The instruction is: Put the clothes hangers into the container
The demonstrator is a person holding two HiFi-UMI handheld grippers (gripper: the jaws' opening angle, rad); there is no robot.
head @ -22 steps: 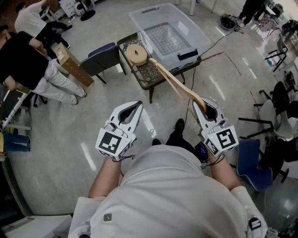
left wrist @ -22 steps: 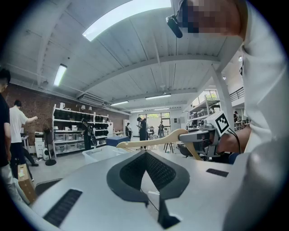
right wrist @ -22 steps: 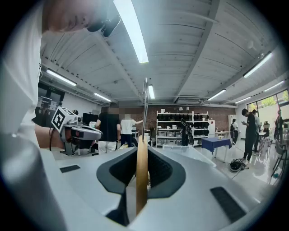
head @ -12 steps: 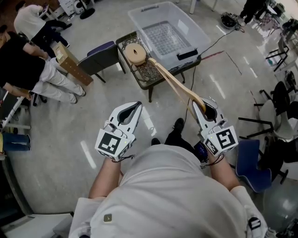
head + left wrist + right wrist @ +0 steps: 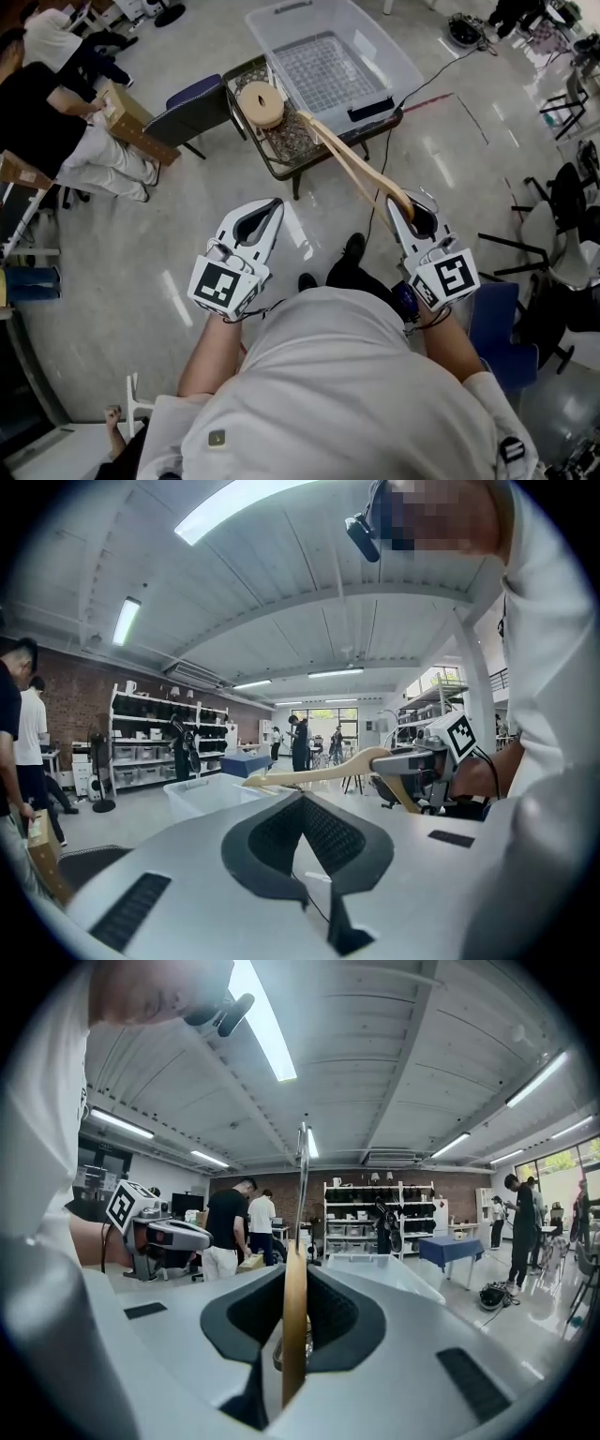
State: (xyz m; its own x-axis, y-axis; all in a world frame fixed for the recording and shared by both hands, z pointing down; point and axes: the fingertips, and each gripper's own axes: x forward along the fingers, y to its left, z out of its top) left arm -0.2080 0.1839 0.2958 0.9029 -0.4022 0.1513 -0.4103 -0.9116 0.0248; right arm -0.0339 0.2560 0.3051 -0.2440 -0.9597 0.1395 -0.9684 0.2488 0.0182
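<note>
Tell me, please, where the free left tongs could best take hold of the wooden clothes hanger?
Probably the bare arm of the wooden clothes hanger, midway between the right tongs and its far end, approached from the left and beneath, where the left tongs hang shut. The arm is a thin strip standing on edge, so pads should close on its flat faces.

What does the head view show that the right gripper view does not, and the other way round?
Only the head view: the full length of the wooden hanger, which reaches from the right gripper toward the low table, and a round wooden piece on that table.
Only the right gripper view: the metal hook rising upright, the fingers closed on the hanger's thin edge, and shelves at the far wall.
Both: the hanger, the empty left gripper and the clear container.
</note>
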